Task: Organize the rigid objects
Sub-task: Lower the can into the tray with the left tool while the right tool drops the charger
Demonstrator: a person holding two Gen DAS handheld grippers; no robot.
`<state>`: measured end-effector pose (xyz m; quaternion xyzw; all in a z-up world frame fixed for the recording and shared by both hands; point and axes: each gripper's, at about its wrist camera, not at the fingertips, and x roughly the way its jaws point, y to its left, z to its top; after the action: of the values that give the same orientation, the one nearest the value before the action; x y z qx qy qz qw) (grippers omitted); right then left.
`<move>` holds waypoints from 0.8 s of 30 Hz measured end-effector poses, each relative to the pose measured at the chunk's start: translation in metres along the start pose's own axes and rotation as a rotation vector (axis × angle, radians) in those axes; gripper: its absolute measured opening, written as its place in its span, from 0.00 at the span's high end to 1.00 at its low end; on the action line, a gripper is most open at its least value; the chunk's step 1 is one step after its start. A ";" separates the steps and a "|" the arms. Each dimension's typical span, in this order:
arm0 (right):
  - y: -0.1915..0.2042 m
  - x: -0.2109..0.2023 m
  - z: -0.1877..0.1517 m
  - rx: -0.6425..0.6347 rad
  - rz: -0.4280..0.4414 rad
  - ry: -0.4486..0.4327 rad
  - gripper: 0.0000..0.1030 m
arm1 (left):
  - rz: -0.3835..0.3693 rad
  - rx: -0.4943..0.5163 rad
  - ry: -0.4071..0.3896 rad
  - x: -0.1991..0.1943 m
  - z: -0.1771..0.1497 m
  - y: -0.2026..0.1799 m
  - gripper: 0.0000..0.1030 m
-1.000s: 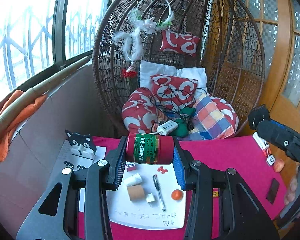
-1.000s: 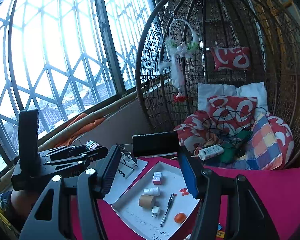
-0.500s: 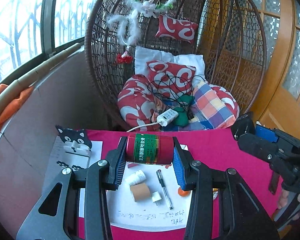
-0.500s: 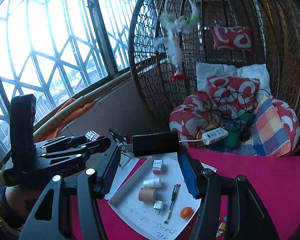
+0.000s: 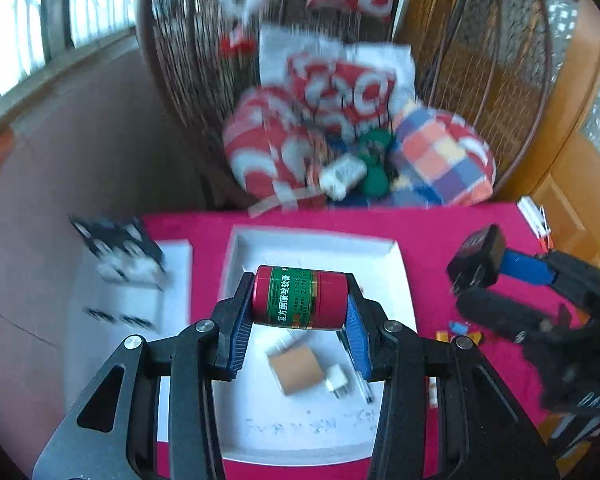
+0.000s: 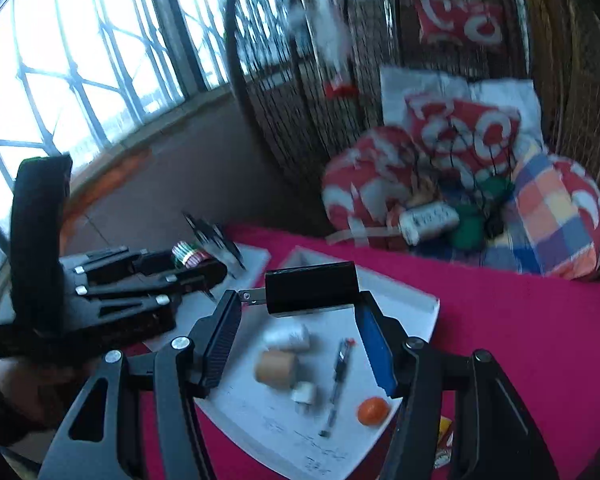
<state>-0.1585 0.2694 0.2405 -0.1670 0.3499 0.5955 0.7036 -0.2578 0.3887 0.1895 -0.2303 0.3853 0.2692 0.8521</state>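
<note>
The left gripper [image 5: 300, 312] is clamping a red can [image 5: 300, 300] sideways at frame centre, hanging above the white tray [image 5: 236, 256] on the pink table [image 5: 440, 236]. The right gripper [image 6: 300, 322] is gripping a black charger [image 6: 312, 287] at mid-frame over the same tray, where a pen [image 6: 338, 380], tape roll [image 6: 276, 367] and orange ball [image 6: 373, 411] are lying.

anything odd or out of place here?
Nothing looks spilled or damaged. The left gripper clamps the red canister sideways, the right gripper holds the black plug adapter, both above the white tray. A few small wrappers lie loose on the red cloth outside it.
</note>
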 end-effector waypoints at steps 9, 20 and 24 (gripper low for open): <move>-0.020 0.090 -0.054 -0.017 -0.100 0.268 0.43 | -0.004 0.015 0.246 0.103 -0.013 -0.003 0.60; -0.020 0.112 -0.080 0.011 -0.120 0.330 0.42 | 0.097 0.075 0.231 0.104 -0.023 -0.006 0.19; -0.015 0.110 -0.078 -0.013 -0.117 0.311 0.10 | 0.134 0.042 0.176 0.089 -0.020 0.001 0.11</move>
<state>-0.1626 0.2945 0.1067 -0.2820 0.4404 0.5227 0.6732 -0.2198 0.4026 0.1076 -0.2087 0.4789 0.2962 0.7996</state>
